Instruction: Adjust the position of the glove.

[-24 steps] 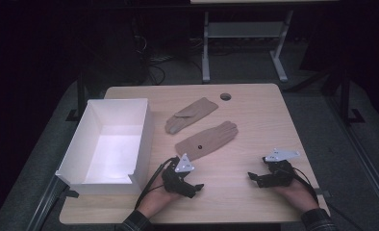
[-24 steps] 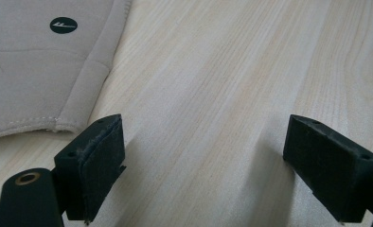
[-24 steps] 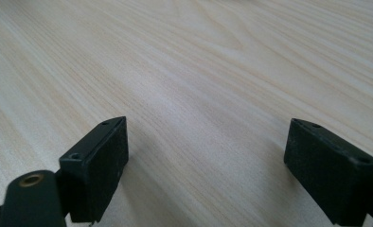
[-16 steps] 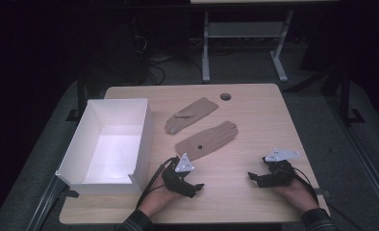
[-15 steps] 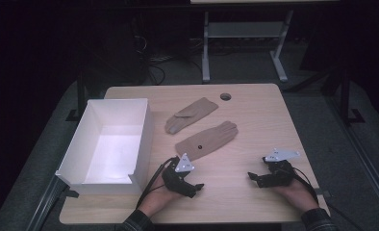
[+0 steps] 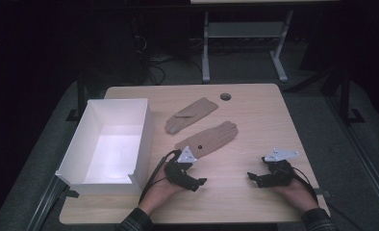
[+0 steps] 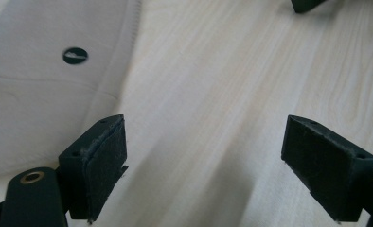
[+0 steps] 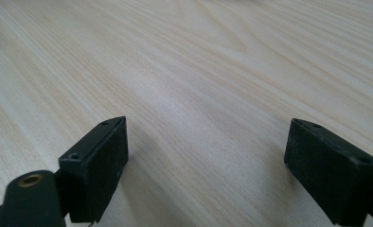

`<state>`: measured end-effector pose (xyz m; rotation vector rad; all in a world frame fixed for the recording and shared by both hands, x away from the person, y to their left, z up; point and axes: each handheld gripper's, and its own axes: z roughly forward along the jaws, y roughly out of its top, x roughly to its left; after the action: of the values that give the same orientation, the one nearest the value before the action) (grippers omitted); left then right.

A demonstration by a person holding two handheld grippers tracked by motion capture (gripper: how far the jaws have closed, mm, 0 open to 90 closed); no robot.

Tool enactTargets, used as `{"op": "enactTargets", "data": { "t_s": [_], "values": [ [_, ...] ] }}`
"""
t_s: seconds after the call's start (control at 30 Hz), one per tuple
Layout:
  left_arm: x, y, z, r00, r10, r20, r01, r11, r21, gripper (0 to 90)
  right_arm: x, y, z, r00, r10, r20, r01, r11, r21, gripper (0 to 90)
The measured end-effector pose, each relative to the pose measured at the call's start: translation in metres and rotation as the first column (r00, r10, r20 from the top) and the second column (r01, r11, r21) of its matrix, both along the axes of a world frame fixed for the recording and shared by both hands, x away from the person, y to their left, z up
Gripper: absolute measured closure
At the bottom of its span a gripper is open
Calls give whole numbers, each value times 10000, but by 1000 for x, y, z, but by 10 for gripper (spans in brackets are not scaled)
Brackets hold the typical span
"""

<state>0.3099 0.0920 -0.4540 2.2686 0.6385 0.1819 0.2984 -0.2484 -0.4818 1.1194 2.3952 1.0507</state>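
Two tan gloves lie flat on the wooden table point(image 6: 255, 120): the far glove point(image 6: 191, 114) and the near glove point(image 6: 209, 138), which has a small dark hole near its cuff. My left gripper point(image 6: 201, 182) rests on the table just below the near glove's cuff, jaws open and empty. In the left gripper view the near glove point(image 7: 42, 90) lies to the left of the open gripper point(image 7: 213, 161). My right gripper point(image 6: 251, 177) rests near the table's front right, open, with bare wood between its jaws in the right gripper view point(image 8: 208, 165).
A white open box point(image 6: 108, 142) stands at the table's left side, empty inside. A small dark round hole point(image 6: 225, 96) sits near the table's far edge. Beyond the table are a metal frame point(image 6: 245, 43) and dark floor.
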Motion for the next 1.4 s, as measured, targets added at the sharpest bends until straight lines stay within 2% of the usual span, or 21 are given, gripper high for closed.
{"op": "enactTargets", "data": {
  "t_s": [0.07,0.2,0.4,0.47,0.5,0.77,0.93,0.97,1.0,1.17,1.2,1.3,1.33,1.4],
  "values": [
    [3,0,2,10000,66,47,-66,10000,-10,146,0,0,0,10000,17,22,-17,10000,5,141],
    [14,1,9,9998,201,50,-199,9991,-380,148,1,1,0,10000,-3,19,3,10000,6,141],
    [28,0,19,9984,480,283,-469,9982,-371,150,1,1,0,10000,-28,-1,28,10000,25,141],
    [33,0,21,9979,540,365,-522,9974,-488,192,1,1,0,10000,-25,3,25,10000,25,141],
    [33,0,21,9979,540,365,-522,9974,-488,199,1,1,0,10000,-25,3,25,10000,25,141],
    [63,-6,27,9969,757,226,-749,9966,-335,242,1,1,0,10000,-5,-23,5,10000,16,141],
    [83,-8,27,9955,933,147,-928,9952,-319,321,1,1,0,10000,1,-17,-1,10000,18,140],
    [83,-8,27,9955,933,147,-928,9952,-319,338,1,1,0,10000,16,-36,-16,10000,-8,141],
    [90,-9,27,9950,987,137,-982,9946,-349,367,1,1,0,10000,16,-36,-16,10000,-6,140],
    [105,-11,27,9932,1160,115,-1158,9931,-173,431,1,1,0,10000,28,-35,-28,10000,-1,141],
    [112,-11,26,9926,1210,34,-1210,9926,-82,445,2,1,0,10000,31,-35,-31,10000,-1,140],
    [118,-11,23,9920,1259,-38,-1260,9920,-97,476,2,1,0,10000,22,-19,-22,10000,17,141],
    [123,-9,21,9921,1253,40,-1253,9921,25,514,2,1,0,10000,31,-35,-31,10000,-1,140],
    [128,-7,17,9911,1326,-111,-1326,9912,-11,541,2,1,0,10000,30,-35,-30,10000,0,141]
  ]
}}
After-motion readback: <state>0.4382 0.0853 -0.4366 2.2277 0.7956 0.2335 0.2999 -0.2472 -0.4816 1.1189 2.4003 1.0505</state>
